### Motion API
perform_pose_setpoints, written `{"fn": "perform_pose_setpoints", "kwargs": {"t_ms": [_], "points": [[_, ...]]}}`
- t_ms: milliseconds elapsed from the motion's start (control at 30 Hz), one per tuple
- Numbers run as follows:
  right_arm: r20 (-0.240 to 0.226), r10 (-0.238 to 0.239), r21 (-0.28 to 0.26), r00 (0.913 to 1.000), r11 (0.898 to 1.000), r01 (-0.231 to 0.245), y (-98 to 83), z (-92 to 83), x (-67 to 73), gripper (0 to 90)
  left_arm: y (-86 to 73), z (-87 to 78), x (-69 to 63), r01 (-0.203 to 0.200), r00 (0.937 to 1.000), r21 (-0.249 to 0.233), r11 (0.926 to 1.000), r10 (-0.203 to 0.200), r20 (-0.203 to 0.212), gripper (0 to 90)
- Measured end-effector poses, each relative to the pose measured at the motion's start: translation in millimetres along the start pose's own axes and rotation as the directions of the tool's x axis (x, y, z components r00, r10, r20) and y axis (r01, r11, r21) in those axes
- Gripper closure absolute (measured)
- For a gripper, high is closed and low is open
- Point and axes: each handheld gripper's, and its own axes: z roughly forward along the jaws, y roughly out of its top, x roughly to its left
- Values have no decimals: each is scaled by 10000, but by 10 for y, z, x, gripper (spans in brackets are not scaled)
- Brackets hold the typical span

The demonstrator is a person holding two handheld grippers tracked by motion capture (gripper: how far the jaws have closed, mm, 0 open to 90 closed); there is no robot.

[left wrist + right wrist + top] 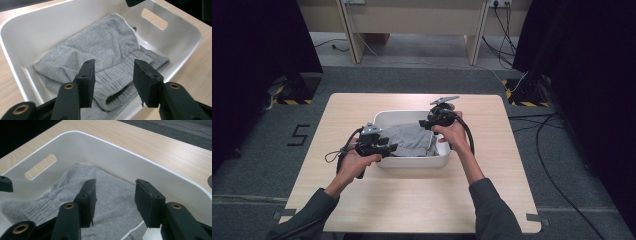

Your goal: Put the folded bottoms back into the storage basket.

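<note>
**Grey garment lies folded in white tub as both grippers stand parted over it**

Black jaws of the left gripper, closest to the lens in the left gripper view, stand apart with nothing pressed between their pads, poised above the ribbed waistband of a grey garment. That garment lies folded inside a white tub, filling most of its floor, the waistband end toward the tub's near wall and a white drawstring or trim line visible at one edge in the right gripper view. Jaws of the right gripper are likewise parted and hold nothing, hanging over the plain grey cloth near the tub's far wall; whether the tips brush the fabric cannot be told. From the high view the tub sits about mid-table on a pale wooden table, a slot handle cut into its end wall. One hand holds each gripper at opposite sides of the tub, left at the near-left rim, right at the far-right corner, dark sleeves entering from the bottom edge
</note>
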Motion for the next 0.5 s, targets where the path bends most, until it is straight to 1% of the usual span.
{"fn": "perform_pose_setpoints", "kwargs": {"t_ms": [67, 100, 200, 267, 367, 400, 500], "points": [[-102, 74, -171, 9999, 9998, -76, -7, -32, 20, 494, -14, -27, -19, 59, 10000, -57, 10000, -59, 79, 491], [-157, 39, -239, 9999, 9997, -43, -15, -46, 28, 485, -22, -45, -31, 85, 9999, -87, 9999, -83, 142, 476], [-197, -71, -352, 9998, 9994, 64, -38, -100, 59, 462, -42, -105, -68, -7, 9998, -253, 9997, 12, 212, 424], [-300, -54, -483, 9995, 9988, 40, -60, -134, 76, 459, -49, -142, -85, 14, 9997, -333, 9994, -5, 264, 398], [-353, -215, -532, 9991, 9984, 196, -89, -175, 98, 450, -52, -187, -113, -58, 9993, -317, 9995, 70, 360, 370], [-403, -173, -582, 9990, 9982, 149, -97, -189, 111, 450, -52, -202, -122, -54, 9992, -325, 9995, 67, 401, 365], [-503, -278, -721, 9983, 9971, 241, -109, -238, 138, 444, -49, -241, -148, -99, 9987, -351, 9993, 116, 491, 348]]}}
